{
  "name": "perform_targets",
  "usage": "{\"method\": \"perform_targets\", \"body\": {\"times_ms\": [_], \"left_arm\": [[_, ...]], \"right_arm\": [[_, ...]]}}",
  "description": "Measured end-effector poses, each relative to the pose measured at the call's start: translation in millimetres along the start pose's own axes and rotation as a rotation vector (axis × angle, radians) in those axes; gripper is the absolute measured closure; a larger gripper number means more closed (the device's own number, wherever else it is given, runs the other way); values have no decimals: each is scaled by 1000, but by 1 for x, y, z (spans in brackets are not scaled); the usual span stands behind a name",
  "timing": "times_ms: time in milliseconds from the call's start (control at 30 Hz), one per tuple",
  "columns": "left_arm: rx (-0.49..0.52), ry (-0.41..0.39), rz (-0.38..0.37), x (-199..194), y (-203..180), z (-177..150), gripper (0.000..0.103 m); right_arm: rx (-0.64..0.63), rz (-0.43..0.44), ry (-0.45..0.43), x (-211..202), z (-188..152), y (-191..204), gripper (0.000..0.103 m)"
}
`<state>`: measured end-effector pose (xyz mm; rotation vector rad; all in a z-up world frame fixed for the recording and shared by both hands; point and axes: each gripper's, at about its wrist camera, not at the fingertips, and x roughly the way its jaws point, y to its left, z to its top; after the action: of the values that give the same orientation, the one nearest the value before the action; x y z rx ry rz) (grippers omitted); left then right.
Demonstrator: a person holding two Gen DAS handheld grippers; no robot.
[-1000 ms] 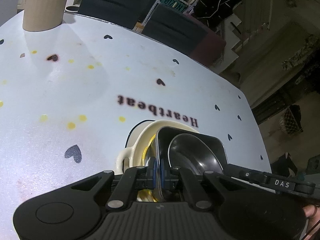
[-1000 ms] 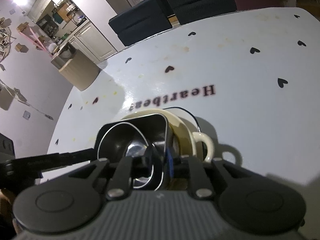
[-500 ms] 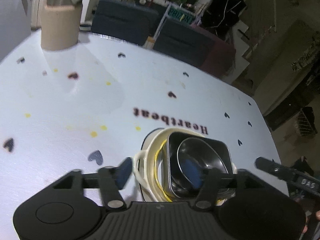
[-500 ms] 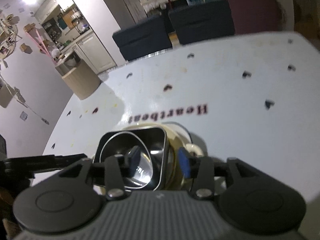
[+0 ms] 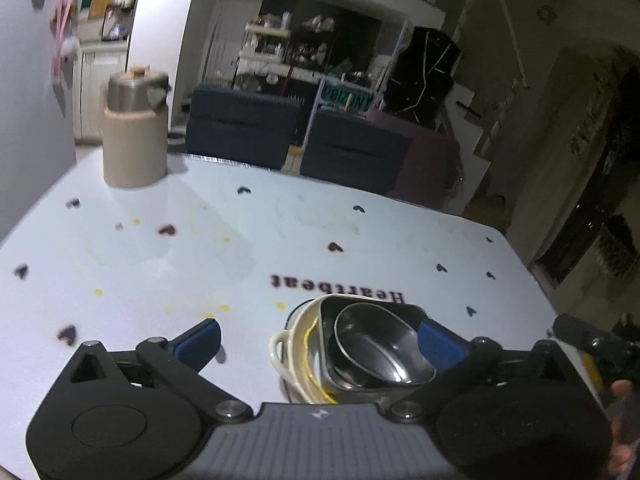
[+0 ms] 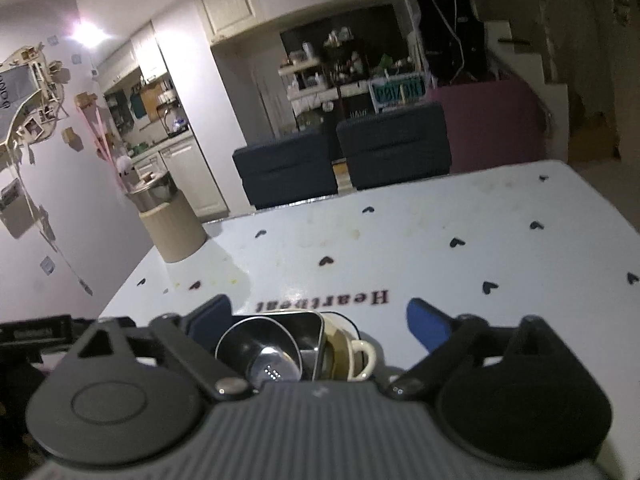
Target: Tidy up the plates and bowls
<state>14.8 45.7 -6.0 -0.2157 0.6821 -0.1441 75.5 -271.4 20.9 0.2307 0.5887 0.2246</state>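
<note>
Nested stack on white table [image 5: 168, 280] near the printed word "Heartbeat": round steel bowl [image 5: 380, 354] inside square steel dish [image 5: 352, 308], inside cream handled bowl [image 5: 292, 344]. Left gripper [image 5: 320, 334] fingers wide apart, holding nothing. Right gripper [image 6: 320, 320] fingers likewise spread, empty, raised above stack.

A beige canister [image 5: 135, 151] with a steel lid stands at the far corner of the heart-printed counter [image 5: 240, 248]; two dark chairs [image 6: 344, 160] sit beyond.
</note>
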Motion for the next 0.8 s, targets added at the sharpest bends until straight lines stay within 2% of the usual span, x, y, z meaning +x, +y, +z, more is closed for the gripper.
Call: {"method": "perform_targets", "body": {"times_ms": [267,567,800], "left_arm": [[73,-73,83,-19,-8,-27,0],[151,-137,129,-32,-17,-53,0],[184,-146,138,-34,-21,-69,0]], "right_arm": [[-34,-69,-78,-26,-27,2,0],[-111,-141,-144,-39,-51,9,0],[-143,-159,-162,-45,-62,14,0]]}}
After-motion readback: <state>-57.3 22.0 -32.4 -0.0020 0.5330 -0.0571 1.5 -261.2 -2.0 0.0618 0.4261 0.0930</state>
